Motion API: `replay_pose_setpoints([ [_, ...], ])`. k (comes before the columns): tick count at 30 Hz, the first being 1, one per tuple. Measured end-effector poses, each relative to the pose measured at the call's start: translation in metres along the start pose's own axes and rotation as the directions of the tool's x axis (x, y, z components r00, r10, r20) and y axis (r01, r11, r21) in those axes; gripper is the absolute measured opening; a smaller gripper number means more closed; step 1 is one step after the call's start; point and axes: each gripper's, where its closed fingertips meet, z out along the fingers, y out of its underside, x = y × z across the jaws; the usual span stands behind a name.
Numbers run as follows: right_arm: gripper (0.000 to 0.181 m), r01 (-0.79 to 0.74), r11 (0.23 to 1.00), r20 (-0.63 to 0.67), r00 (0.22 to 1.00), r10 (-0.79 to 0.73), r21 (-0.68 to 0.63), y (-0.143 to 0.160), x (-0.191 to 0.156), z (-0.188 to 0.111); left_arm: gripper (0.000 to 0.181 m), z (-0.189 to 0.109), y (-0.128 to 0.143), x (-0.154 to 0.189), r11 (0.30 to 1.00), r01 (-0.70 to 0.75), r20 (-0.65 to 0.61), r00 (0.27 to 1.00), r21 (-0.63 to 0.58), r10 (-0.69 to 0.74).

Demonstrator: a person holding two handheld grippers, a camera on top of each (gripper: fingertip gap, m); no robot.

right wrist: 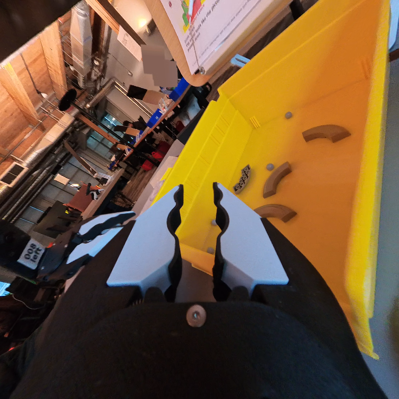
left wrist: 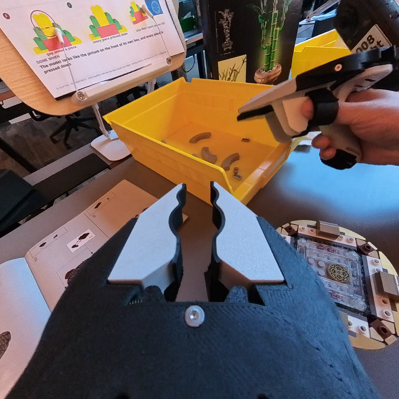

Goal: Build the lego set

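A yellow bin (left wrist: 164,149) on the grey table holds several brown curved bricks (left wrist: 209,155), small grey balls and small dark pieces. The bin also shows in the right wrist view (right wrist: 367,194), with the curved bricks (right wrist: 276,182) and a grey studded arc piece (right wrist: 242,179). My left gripper (left wrist: 198,185) is open and empty, above the table just in front of the bin. My right gripper (right wrist: 198,186) is open and empty, tilted over the bin's near rim; it also shows in the left wrist view (left wrist: 254,112), held by a hand. A round partly built lego base (left wrist: 336,278) lies at the right.
An open instruction booklet (left wrist: 71,239) lies on the table at the left. A tilted board with an instruction sheet (left wrist: 90,45) stands on a white stand behind the bin. The dark lego box (left wrist: 250,41) stands at the back. A second yellow bin (left wrist: 319,51) is behind right. Tip to tip, the grippers are about 12 centimeters apart.
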Motion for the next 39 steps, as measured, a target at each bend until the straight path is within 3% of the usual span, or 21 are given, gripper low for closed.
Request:
replay_pose_setpoints([
  [4,0.026,0.047,0.993,0.178,0.982,-0.066,0.108,-0.018,-0.037,-0.011,0.022,-0.001,0.001,0.012,0.997,0.078,-0.139,0.987,-0.013,-0.079],
  [8,0.023,0.306,0.951,0.376,0.877,-0.299,0.044,0.004,-0.091,-0.015,0.023,-0.007,0.005,0.036,0.979,0.186,-0.372,0.905,-0.087,-0.205],
  [11,0.026,0.509,0.845,0.529,0.768,-0.361,-0.162,0.051,-0.105,-0.021,0.019,-0.014,-0.002,0.037,0.974,0.217,-0.434,0.874,-0.057,-0.22],
  [13,0.025,0.606,0.762,0.594,0.707,-0.384,-0.228,0.074,-0.102,-0.03,0.02,-0.019,-0.006,0.034,0.971,0.233,-0.446,0.865,-0.043,-0.228],
  [16,0.025,0.725,0.636,0.69,0.603,-0.399,-0.265,0.101,-0.1,-0.048,0.026,-0.026,-0.003,0.041,0.961,0.263,-0.522,0.81,-0.085,-0.268],
  [20,0.025,0.849,0.47,0.738,0.476,-0.479,-0.242,0.124,-0.088,-0.057,0.036,-0.036,0.006,0.072,0.957,0.237,-0.674,0.68,-0.17,-0.288],
  [24,0.024,0.855,0.44,0.774,0.468,-0.426,-0.275,0.14,-0.08,-0.058,0.052,-0.033,0.032,0.098,0.973,0.039,-0.687,0.702,-0.228,-0.189],
  [27,0.023,0.856,0.414,0.783,0.477,-0.399,-0.311,0.149,-0.073,-0.059,0.083,-0.029,0.035,0.113,0.97,0.017,-0.689,0.701,-0.243,-0.185],
  [30,0.023,0.86,0.397,0.796,0.472,-0.379,-0.32,0.158,-0.069,-0.06,0.102,-0.032,0.033,0.129,0.97,-0.017,-0.722,0.671,-0.241,-0.168],
  [36,0.015,0.885,0.398,0.776,0.423,-0.468,-0.242,0.159,-0.073,-0.046,0.114,-0.028,0.054,0.124,0.943,-0.157,-0.666,0.741,-0.293,-0.084],
  [39,0.015,0.875,0.417,0.743,0.447,-0.499,-0.247,0.163,-0.079,-0.034,0.11,-0.026,0.064,0.109,0.921,-0.2,-0.618,0.784,-0.334,-0.054],
])
